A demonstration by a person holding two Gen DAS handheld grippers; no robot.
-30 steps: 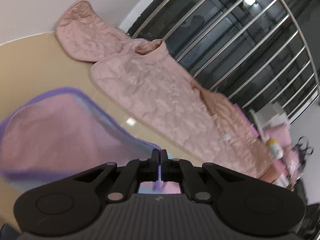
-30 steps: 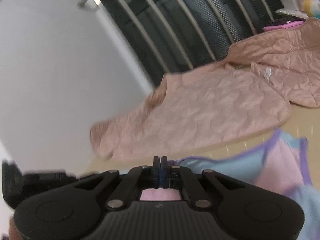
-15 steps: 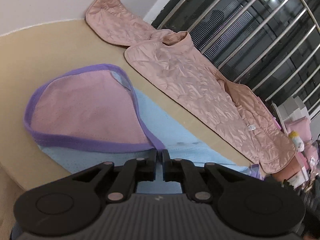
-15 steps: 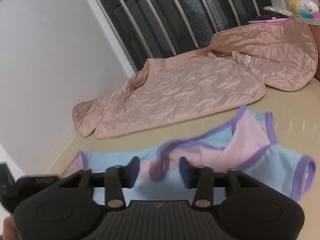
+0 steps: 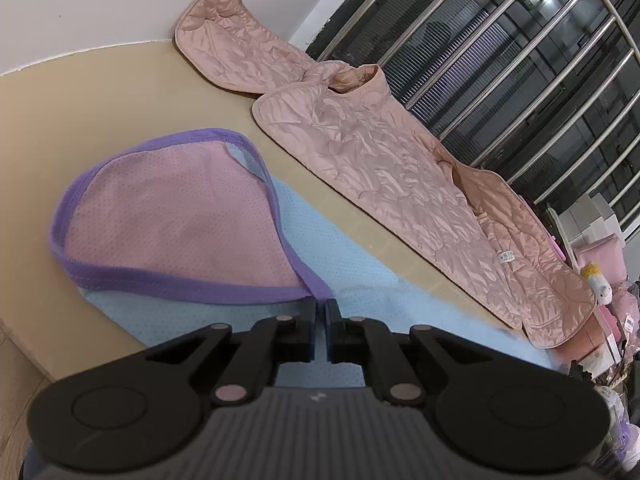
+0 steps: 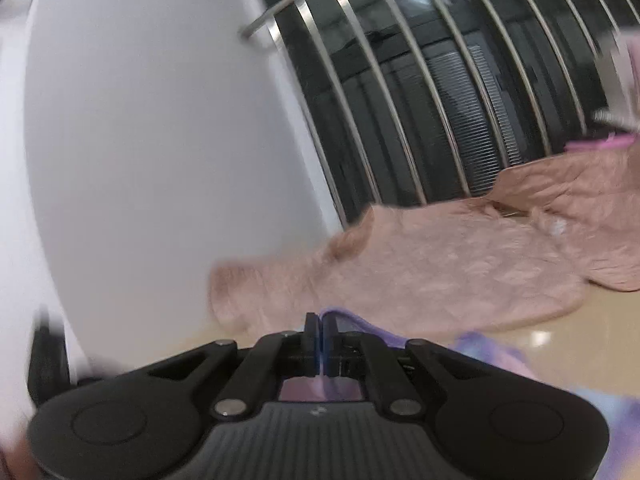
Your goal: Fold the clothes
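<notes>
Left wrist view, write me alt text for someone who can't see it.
The left tool, its jaws nearly closed, hovers at the purple trim of a blue and pink garment lying on a beige table. A quilted pink jacket lies spread beyond it, before a barred window.

The whole right wrist view is smeared by motion blur: the quilted pink satin jacket (image 6: 420, 264) lacks crisp stitching and runs off the right edge. The light-blue mesh garment with purple trim (image 6: 492, 346) is mostly hidden behind the black right gripper (image 6: 321, 330).
</notes>
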